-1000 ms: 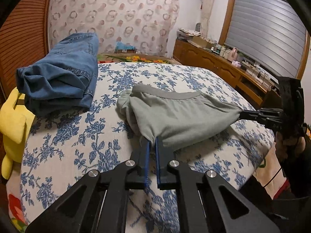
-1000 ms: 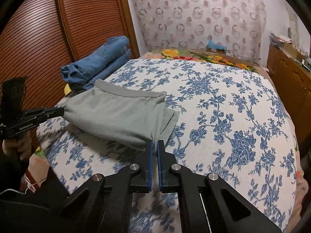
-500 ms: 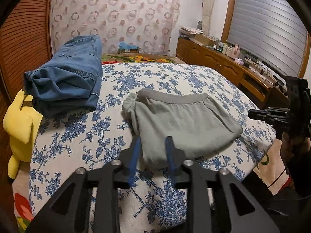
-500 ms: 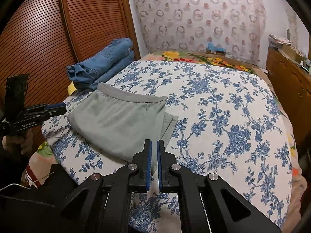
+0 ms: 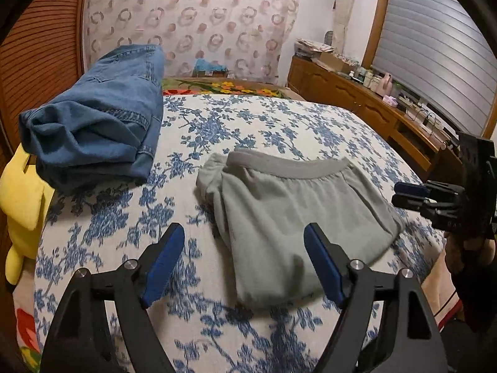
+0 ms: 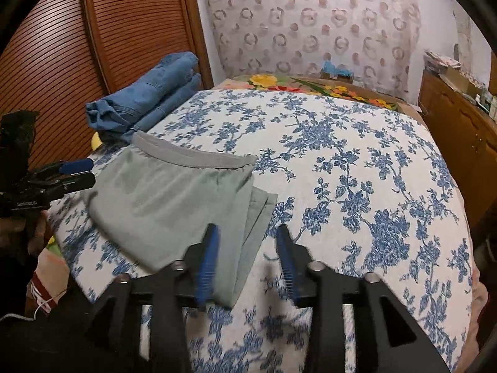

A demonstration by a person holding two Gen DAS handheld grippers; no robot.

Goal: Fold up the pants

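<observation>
The grey pants point(image 5: 295, 217) lie folded flat on the blue-flowered bedspread point(image 5: 248, 118), waistband on the far side. My left gripper point(image 5: 243, 228) hovers over their near left corner. Its jaws are opening wide, and the pads touch no cloth. In the right wrist view, the pants point(image 6: 174, 202) show stacked leg edges at their right side. My right gripper point(image 6: 247, 228) is over that near corner. Its jaws are also opening, with the cloth lying loose below them. Each gripper appears in the other's view: the right gripper point(image 5: 399, 194) and the left gripper point(image 6: 91, 171), both just off the pants' side edges.
Folded blue jeans point(image 5: 93, 124) lie at the bed's far left corner, beside a yellow plush toy point(image 5: 21, 205). A wooden dresser point(image 5: 372, 115) with small items runs along the right wall. Brown louvred doors point(image 6: 93, 46) stand on the left. The bedspread point(image 6: 357, 171) spreads right of the pants.
Both grippers were shut on the pants' near corners. They have let go, their jaws have spread, and both have drawn back. The pants have settled flat on the bed.
</observation>
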